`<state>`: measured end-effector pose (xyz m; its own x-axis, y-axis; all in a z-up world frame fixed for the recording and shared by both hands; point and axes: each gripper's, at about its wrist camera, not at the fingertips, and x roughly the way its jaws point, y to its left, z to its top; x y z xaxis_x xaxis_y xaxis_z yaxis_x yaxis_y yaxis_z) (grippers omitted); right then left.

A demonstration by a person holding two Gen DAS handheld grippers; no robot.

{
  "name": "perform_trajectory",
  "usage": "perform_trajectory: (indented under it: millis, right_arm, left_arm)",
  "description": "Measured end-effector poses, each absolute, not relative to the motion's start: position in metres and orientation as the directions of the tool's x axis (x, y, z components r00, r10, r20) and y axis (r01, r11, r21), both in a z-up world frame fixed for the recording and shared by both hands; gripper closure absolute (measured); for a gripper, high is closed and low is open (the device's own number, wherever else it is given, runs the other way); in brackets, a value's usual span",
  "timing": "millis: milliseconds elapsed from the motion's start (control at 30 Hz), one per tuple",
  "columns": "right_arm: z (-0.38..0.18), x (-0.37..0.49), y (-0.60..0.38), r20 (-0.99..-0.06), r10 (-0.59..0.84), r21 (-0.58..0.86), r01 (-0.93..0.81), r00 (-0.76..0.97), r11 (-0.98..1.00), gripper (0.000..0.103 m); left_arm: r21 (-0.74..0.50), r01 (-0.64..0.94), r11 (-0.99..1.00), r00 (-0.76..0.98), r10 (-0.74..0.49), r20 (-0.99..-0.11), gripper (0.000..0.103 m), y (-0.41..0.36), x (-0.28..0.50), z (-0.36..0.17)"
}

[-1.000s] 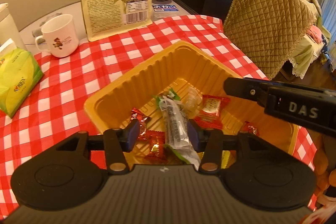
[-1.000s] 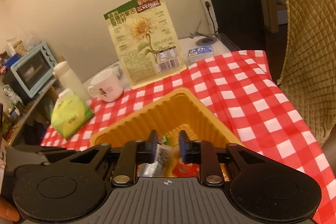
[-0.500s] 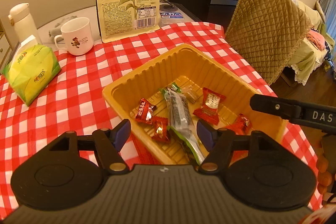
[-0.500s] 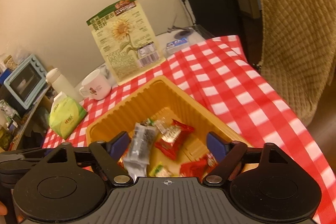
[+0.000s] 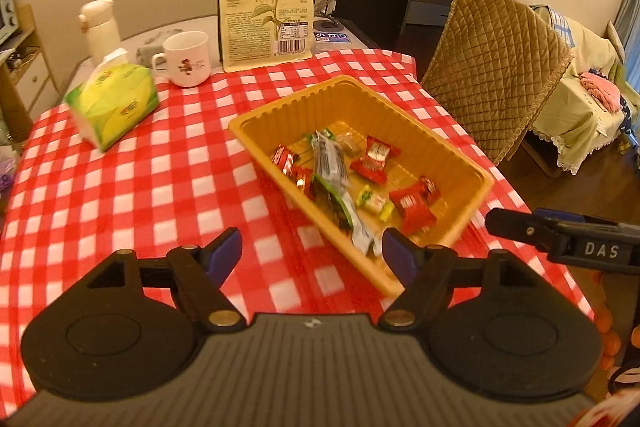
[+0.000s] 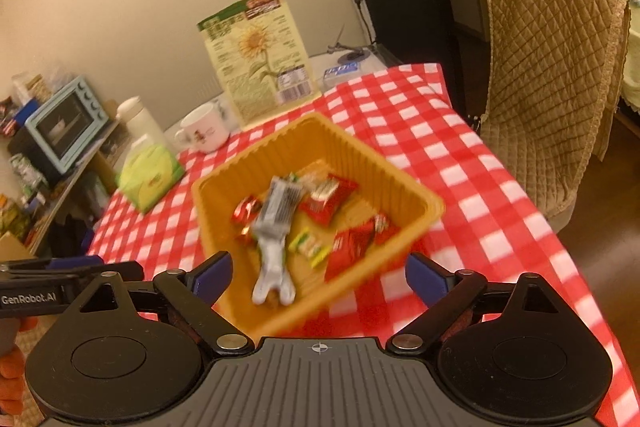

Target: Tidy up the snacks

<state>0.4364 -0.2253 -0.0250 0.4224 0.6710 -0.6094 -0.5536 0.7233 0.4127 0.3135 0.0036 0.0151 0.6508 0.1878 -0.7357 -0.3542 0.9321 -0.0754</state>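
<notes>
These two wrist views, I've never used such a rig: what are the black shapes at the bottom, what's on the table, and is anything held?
Each picture comes from a camera mounted on a hand-held gripper, looking forward along its two fingers. The black shapes are the tool itself. The left hand-held gripper and right hand-held gripper have both just been opening; nothing sits between their fingers. On the checked tablecloth lies a yellow tray of wrapped snacks. Behind it stand a sunflower seed bag, a mug and a tissue pack.
</notes>
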Motion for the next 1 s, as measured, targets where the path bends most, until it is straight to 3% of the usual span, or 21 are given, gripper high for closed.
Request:
perform_trajectory:
  millis: [533,1000]
  right_arm:
    - [-0.021,0.329,-0.249,-0.661,0.688,0.365,-0.672,0.300,0.644,0.010]
    - [-0.006,0.255,-0.255,-0.699,0.651,0.343,-0.660,0.296,0.668,0.010]
  left_arm:
    - [-0.090,-0.463,0.882,0.596,0.234,-0.768,0.028,-0.047,0.186,0.020]
    - [-0.121,-0.396,0.910,0.599,0.157,-0.785,0.028,-0.057,0.122,0.020]
